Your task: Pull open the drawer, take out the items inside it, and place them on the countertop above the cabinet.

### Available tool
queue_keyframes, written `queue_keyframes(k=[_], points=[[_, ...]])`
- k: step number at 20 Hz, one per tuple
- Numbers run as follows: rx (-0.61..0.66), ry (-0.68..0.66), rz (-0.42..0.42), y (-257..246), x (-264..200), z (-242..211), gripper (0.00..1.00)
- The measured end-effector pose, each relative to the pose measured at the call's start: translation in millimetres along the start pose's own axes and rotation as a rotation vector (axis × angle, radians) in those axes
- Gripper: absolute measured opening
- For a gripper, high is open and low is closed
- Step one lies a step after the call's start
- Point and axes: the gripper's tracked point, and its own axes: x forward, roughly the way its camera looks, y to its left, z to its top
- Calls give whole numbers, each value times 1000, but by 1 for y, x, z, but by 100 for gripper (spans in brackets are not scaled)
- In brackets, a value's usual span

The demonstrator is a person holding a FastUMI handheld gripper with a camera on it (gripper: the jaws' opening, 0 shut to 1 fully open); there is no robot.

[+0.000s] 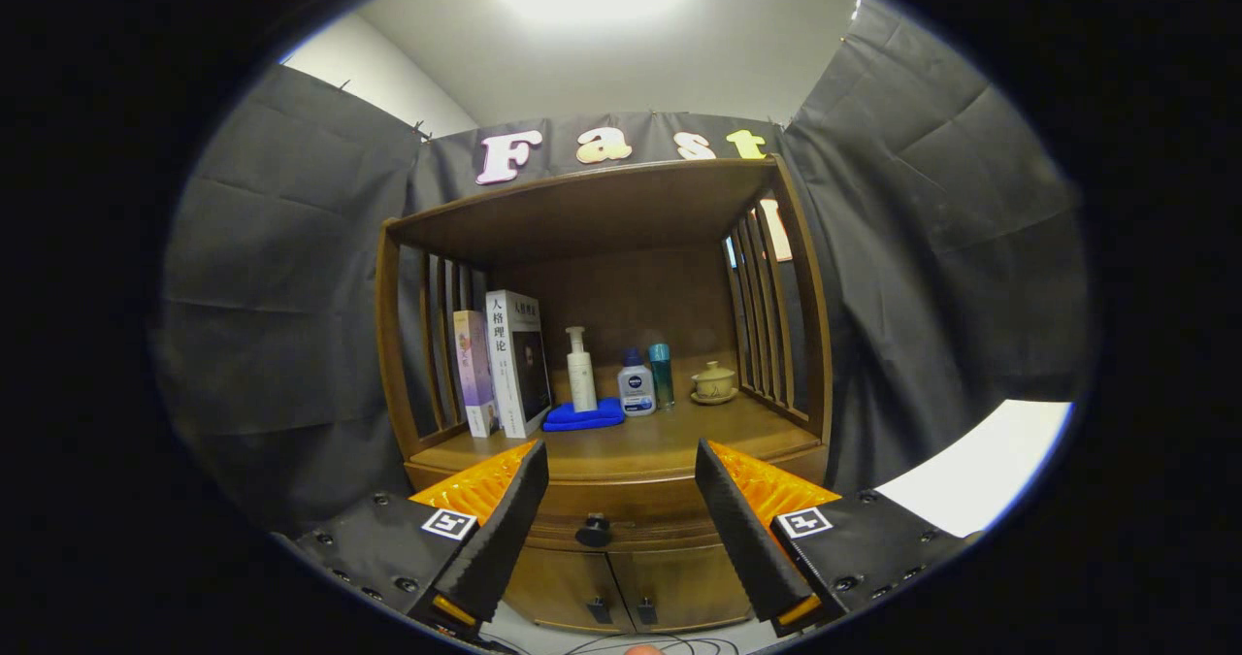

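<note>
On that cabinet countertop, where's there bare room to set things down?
The front strip of the countertop is bare, ahead of the blue cloth and teacup. The back row, books through bottles, is crowded. The gripper hangs open before the drawer knob.

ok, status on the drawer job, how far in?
Done: nothing; the drawer looks shut. In hand: the gripper is open, its fingers either side of the drawer knob without touching it. Left: pull the drawer open, take out its contents, set them on the countertop.
</note>
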Motion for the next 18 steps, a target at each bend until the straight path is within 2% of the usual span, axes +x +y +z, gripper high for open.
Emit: queue_keyframes(k=[4, 10, 18], points=[[-33, 47, -26, -3, 38, -20, 96], [-67, 185, -8, 13, 85, -75, 97], [-132, 334, 2, 28, 112, -156, 97]])
